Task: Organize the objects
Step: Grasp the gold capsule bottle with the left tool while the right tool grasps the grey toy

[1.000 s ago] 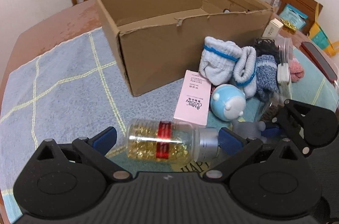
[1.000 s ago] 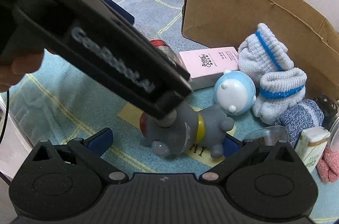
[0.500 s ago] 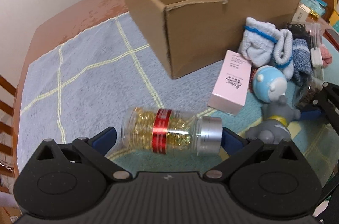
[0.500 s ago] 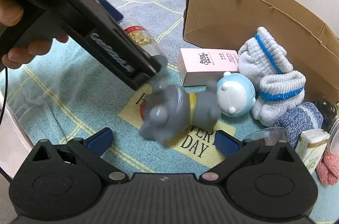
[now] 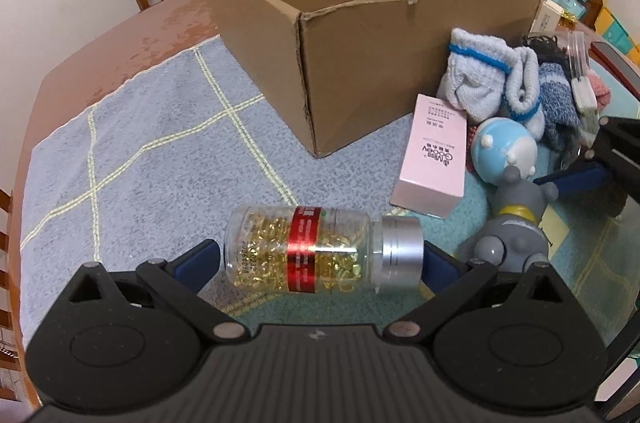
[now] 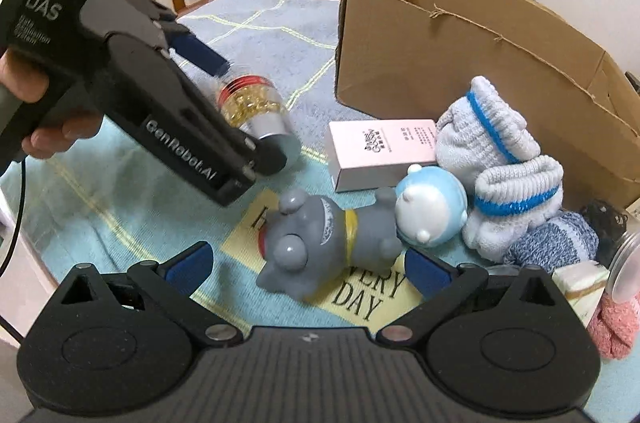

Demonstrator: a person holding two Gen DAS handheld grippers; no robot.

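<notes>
The left gripper (image 5: 320, 259) pinches a clear bottle of golden capsules (image 5: 308, 255) end to end — base against one blue pad, silver cap against the other; the bottle hangs above the blue cloth (image 5: 140, 151), low centre of the left view. The right gripper (image 6: 306, 265) stands spread around a grey toy (image 6: 320, 243) lying on its side, neither pad touching it; just beyond lie a blue-and-white figurine (image 6: 430, 207), a pink box (image 6: 384, 151), rolled socks (image 6: 492, 139) and, upper right, the open cardboard box (image 6: 460, 51).
</notes>
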